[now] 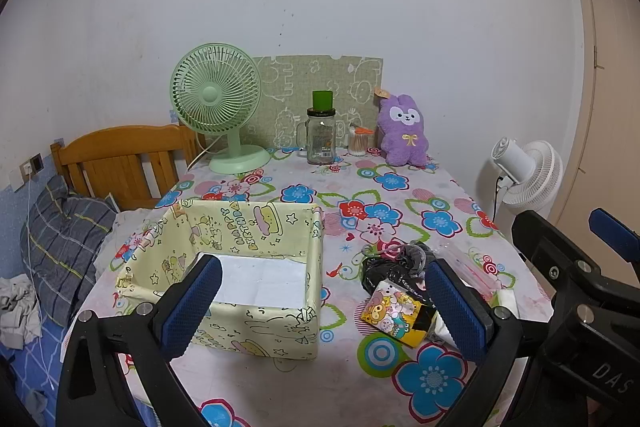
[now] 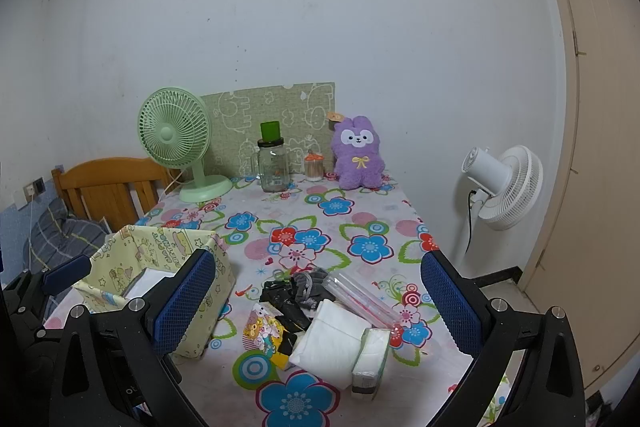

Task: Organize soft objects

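Left gripper (image 1: 324, 303): jaws spread, empty, above the yellow fabric box (image 1: 256, 227).
Right gripper (image 2: 320, 303): jaws spread, empty, above the white pad (image 2: 328, 339).

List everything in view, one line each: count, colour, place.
storage box: 1, pale yellow, table's near left, open, white bottom
pile of soft things: 1, mixed colours, right of box
tissue pack: 1, white, pile's near edge
clear tube: 1, on pile
plush toy: 1, purple, far right by wall
jar: 1, clear, green cap, far centre
desk fan: 1, green, far left
standing fan: 1, white, beside table
table: 1, flowered cloth
left gripper: open
right gripper: open
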A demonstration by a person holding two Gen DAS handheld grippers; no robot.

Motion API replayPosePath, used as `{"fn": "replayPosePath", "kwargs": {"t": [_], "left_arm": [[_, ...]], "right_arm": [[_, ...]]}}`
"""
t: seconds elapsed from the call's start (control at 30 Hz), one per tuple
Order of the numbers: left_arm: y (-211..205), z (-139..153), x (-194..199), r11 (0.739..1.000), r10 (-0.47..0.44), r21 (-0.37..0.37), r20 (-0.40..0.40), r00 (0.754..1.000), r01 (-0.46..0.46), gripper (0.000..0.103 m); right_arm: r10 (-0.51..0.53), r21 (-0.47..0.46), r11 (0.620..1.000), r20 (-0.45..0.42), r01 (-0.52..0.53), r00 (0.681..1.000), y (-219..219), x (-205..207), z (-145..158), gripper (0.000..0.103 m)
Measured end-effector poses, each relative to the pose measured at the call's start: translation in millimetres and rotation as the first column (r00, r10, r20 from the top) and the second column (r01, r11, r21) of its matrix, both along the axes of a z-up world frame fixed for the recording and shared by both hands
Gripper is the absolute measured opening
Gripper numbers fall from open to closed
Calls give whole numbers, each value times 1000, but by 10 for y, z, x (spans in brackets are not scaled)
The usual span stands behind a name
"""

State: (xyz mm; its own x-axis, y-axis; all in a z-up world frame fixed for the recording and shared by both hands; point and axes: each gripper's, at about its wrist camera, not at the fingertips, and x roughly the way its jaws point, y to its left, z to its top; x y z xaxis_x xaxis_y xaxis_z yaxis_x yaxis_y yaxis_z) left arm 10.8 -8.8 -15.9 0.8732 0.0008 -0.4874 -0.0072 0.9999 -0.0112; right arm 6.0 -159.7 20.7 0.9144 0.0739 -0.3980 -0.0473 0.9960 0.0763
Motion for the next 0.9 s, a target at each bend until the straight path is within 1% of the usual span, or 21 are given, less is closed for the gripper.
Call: {"fn": "replayPosePath", "kwargs": {"t": [0.7, 0.9], "left_arm": [[-7, 19, -25, 1000, 2, -1, 9, 1000, -2, 102], [-97, -29, -23, 1000, -14, -5, -4, 1000, 14, 100]], "right_arm": [[-1, 0, 1000, 1, 1, 1000, -3, -15, 1, 103], [-11, -6, 1000, -4, 11, 1000, -41, -55, -32, 103]]}}
